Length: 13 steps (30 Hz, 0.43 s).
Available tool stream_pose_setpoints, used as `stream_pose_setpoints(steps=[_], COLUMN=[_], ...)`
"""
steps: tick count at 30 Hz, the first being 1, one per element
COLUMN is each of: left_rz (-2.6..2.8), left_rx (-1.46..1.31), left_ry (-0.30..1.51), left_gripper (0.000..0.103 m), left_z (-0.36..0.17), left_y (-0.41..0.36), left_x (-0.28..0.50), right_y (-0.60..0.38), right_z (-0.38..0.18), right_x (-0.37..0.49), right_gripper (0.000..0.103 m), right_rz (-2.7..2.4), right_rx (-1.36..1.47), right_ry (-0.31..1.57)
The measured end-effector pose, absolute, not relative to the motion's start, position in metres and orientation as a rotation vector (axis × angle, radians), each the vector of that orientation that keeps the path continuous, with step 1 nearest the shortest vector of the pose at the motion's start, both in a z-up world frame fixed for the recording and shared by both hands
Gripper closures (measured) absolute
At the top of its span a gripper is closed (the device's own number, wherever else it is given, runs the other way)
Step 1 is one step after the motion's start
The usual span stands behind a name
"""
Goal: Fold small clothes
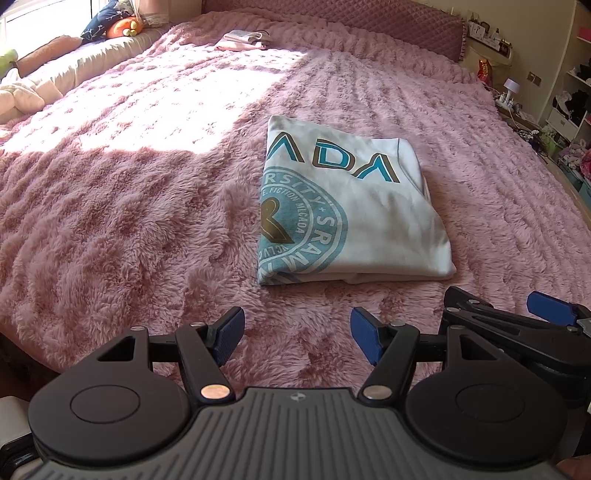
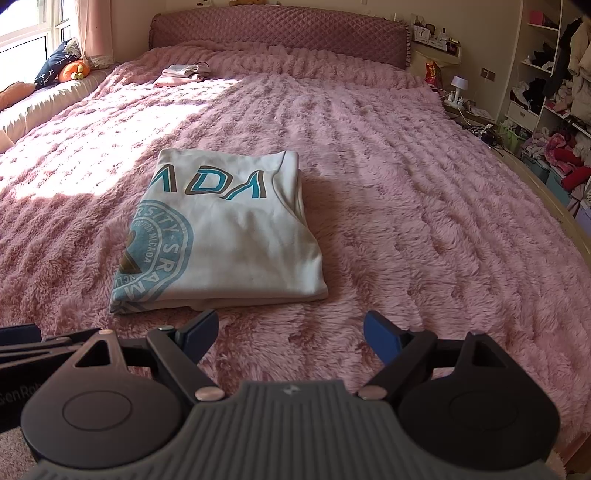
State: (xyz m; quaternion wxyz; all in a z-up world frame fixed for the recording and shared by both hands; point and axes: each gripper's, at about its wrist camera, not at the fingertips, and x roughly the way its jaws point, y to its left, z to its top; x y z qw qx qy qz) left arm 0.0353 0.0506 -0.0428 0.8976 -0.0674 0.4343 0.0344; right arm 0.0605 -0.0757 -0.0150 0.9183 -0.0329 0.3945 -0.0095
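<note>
A wide bed (image 1: 129,192) under a shaggy pink blanket fills both views, with a band of sunlight across its far left part. In the middle of it lies a white T-shirt (image 1: 354,221), folded into a thick, neat rectangle with its layered edges showing along the near side. Its top face carries large teal and brown letters and, at the left edge, part of a round teal seal with a brown figure.

The left gripper (image 1: 297,332) hangs over bare blanket just short of the shirt's near edge; its blue-padded fingers (image 1: 229,334) stand wide apart, holding and touching nothing. The right gripper (image 2: 291,334) is beside it, its fingers (image 2: 382,341) equally spread and empty, the shirt ahead and to its left.

The right wrist view takes in the whole quilted headboard (image 2: 280,33) and open shelves of clothes (image 2: 554,92) by the right wall. The left wrist view shows more of the window bench and a pale plush toy (image 1: 18,96) there. A small folded pink pile (image 1: 240,40) lies near the headboard.
</note>
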Motion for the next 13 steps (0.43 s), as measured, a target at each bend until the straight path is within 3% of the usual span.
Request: stream_pose_setpoints(steps=[13], left_rz=[0.079], left_rx=[-0.145], left_ry=[0.918], left_gripper=[0.026], left_z=[-0.0451], left_y=[0.0509], left_x=[0.0395], right_y=[-0.0727], right_z=[-0.0171], right_x=[0.0622], right_gripper=[0.021], right_rz=[-0.022], right_rx=[-0.089], right_ry=[0.815])
